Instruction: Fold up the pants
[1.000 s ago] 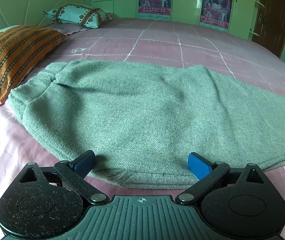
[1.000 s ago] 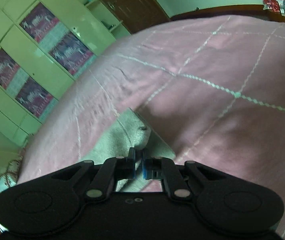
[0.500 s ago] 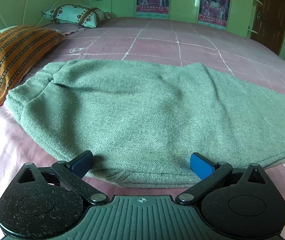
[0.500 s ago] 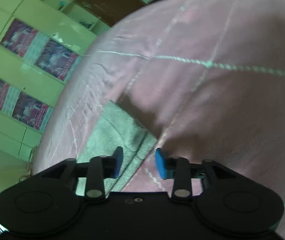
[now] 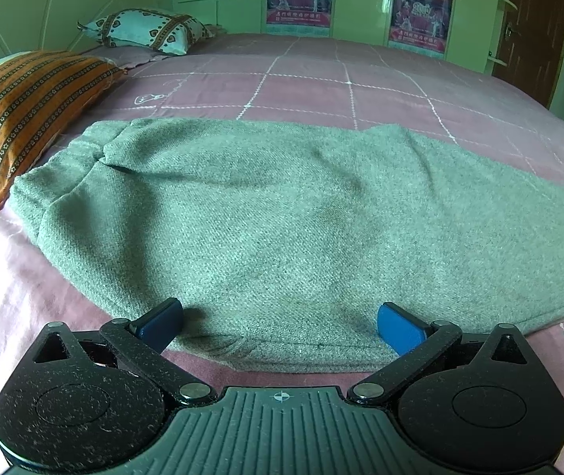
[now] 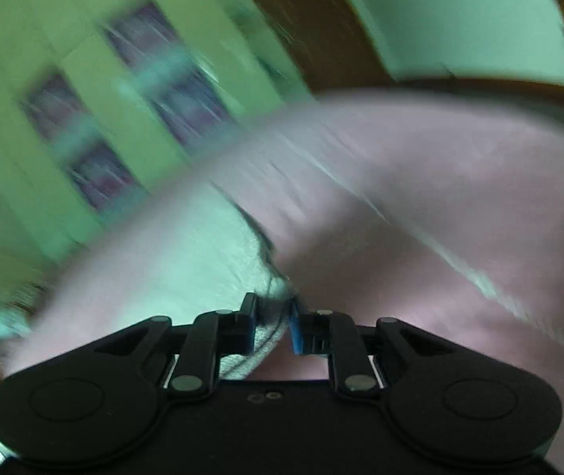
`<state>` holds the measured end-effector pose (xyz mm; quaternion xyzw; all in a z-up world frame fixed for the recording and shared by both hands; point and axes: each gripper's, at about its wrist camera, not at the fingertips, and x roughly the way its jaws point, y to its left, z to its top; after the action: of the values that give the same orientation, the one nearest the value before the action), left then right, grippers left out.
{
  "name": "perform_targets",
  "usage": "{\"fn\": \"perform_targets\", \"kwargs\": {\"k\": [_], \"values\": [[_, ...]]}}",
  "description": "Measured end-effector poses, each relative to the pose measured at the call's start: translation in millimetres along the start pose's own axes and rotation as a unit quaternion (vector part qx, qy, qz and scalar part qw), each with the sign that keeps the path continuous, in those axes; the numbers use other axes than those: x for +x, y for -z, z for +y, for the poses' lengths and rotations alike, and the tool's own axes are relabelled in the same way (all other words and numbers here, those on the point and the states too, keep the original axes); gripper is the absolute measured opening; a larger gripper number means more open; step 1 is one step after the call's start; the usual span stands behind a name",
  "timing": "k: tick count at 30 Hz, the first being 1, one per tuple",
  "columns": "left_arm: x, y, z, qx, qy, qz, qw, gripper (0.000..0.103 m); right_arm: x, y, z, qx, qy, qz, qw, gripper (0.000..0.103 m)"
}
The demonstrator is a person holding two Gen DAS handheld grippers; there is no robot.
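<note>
Pants (image 5: 282, 213), grey-green and woolly, lie spread across the pink quilted bed (image 5: 321, 79), waistband end bunched toward the orange striped pillow (image 5: 25, 111) and the legs running off to the right. Their near folded edge sits just in front of the left tongs (image 5: 280, 322), whose blue pads are spread wide to either side of that edge, over the cloth but gripping nothing.

At the far end of the garment the change is plain. Half a second ago the right tongs (image 6: 273, 322) stood parted around the leg hem; now they are drawn close together with grey cloth pinched between the pads, so they appear to have the hem in their grip. The right wrist view is heavily smeared with motion, which suggests the hand is already swinging, so finer detail there cannot be made out.

My reading is that the hem is captured and the lengthwise fold, carrying the legs toward the waistband, is starting. The left tongs have barely shifted over the same second and look placed to steady the near edge.
</note>
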<state>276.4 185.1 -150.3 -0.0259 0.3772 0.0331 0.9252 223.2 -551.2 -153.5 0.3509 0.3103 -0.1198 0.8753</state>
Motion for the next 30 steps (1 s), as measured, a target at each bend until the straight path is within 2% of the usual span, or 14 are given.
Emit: {"fn": "perform_targets", "kwargs": {"k": [2,4,5,7,11,14,16,19,21,23,25,28,29,30], "values": [[-2,1,2,-0.005,0.003,-0.004,1.0,0.103,-4,7,-9,0.032,-0.021,-0.018,0.999,0.018],[-6,1,5,-0.015,0.005,-0.015,0.9998,0.103,-27,13,4,0.009,0.011,-0.066,0.998,0.025],[-9,0,5,-0.02,0.003,-0.017,0.9996,0.103,-38,16,8,0.004,0.021,-0.092,0.996,0.025],[-15,-6,3,-0.03,0.003,-0.031,0.9991,0.103,-55,20,13,-0.003,0.017,-0.122,0.992,0.024],[-14,-37,-16,-0.02,0.017,-0.061,0.9978,0.103,-50,21,46,-0.071,-0.055,-0.091,0.992,0.02],[2,-60,-38,-0.006,0.007,-0.055,0.9984,0.103,-31,23,86,-0.12,-0.066,-0.065,0.988,0.02],[9,-65,-50,-0.001,0.018,-0.055,0.9983,0.103,-21,26,105,-0.128,-0.086,-0.052,0.987,0.021],[23,-69,-60,0.006,0.028,-0.043,0.9987,0.103,3,28,135,-0.112,-0.125,-0.008,0.986,0.022],[34,-73,-60,0.001,0.023,-0.034,0.9992,0.103,16,37,162,-0.137,-0.136,0.011,0.981,0.022],[48,-81,-59,0.002,0.008,-0.023,0.9997,0.102,26,46,188,-0.162,-0.166,0.044,0.972,0.022],[63,-90,-59,0.011,0.0,-0.014,0.9998,0.102,36,59,216,-0.198,-0.174,0.06,0.963,0.022],[101,-102,-58,0.035,-0.021,0.016,0.999,0.103,50,69,238,-0.195,-0.182,0.083,0.96,0.022],[115,-102,-51,0.035,-0.041,0.022,0.9983,0.103,56,76,243,-0.195,-0.177,0.086,0.961,0.022],[123,-104,-38,0.004,-0.048,0.02,0.9986,0.103,59,79,241,-0.197,-0.171,0.089,0.961,0.022]]}}
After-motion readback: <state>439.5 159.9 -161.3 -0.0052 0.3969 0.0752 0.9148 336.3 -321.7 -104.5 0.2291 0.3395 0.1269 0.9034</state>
